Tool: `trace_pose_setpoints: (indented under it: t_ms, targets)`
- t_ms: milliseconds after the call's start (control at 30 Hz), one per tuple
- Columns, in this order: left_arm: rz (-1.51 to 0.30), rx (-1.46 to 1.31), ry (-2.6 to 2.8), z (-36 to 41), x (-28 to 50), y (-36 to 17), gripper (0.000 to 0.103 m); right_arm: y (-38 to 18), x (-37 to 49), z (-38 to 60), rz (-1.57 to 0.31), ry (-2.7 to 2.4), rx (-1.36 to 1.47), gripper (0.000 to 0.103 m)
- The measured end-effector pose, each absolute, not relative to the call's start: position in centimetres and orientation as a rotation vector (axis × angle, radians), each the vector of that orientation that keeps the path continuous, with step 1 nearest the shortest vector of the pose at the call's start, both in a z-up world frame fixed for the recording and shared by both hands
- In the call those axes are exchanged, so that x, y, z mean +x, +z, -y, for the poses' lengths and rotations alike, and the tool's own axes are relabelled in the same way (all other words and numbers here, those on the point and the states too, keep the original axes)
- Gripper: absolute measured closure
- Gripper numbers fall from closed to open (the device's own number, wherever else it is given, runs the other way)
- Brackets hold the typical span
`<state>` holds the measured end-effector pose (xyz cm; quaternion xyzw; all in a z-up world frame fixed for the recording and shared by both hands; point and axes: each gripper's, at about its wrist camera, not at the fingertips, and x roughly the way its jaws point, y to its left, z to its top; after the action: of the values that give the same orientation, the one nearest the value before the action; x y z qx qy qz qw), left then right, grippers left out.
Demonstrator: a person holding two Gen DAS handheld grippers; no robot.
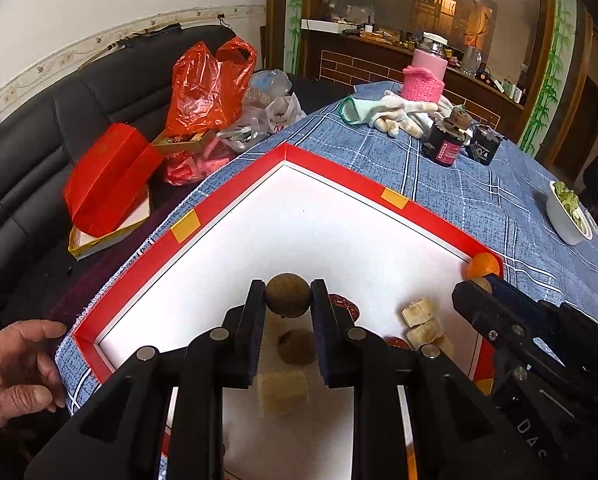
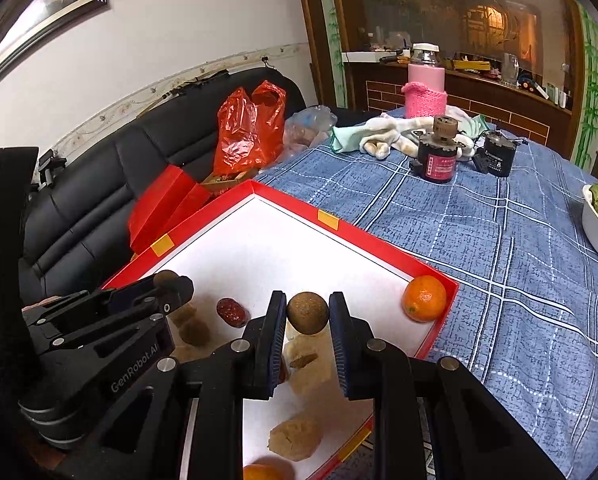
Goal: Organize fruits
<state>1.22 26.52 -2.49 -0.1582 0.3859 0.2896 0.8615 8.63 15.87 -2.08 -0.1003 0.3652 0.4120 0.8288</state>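
far half of red tray [image 1: 331, 166] bare, fruit pieces [image 2: 295, 434] crowding near end

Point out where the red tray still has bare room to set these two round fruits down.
The white floor toward the tray's far corner is bare, bordered by the two red walls with yellow tape. The near part is crowded: red date, pale chunks, and an orange in the right corner. Each gripper, left and right, holds a brown fruit.

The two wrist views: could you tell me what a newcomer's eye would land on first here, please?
Probably the red-rimmed tray with its white floor, on the blue checked tablecloth. Over it, each gripper pinches a small brown round fruit: the left gripper and the right gripper. A bright orange sits in the tray's right corner, and a red plastic bag stands out on the black sofa behind.
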Motion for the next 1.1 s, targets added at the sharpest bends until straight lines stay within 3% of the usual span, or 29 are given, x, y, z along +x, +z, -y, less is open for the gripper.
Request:
trace_pose_setpoints:
  t_ms: [933, 1100]
  targets:
    - [-0.811, -0.339, 0.632, -27.1, 1.3, -2.6, 0.083, -2.7, 8.6, -17.3, -0.795, 0.872, -0.236, 0.081]
    - [-0.831, -0.356, 0.662, -27.7, 1.4, -3.0, 0.082, -3.0, 8.7, -17.6, -0.810, 0.858, -0.255, 0.077]
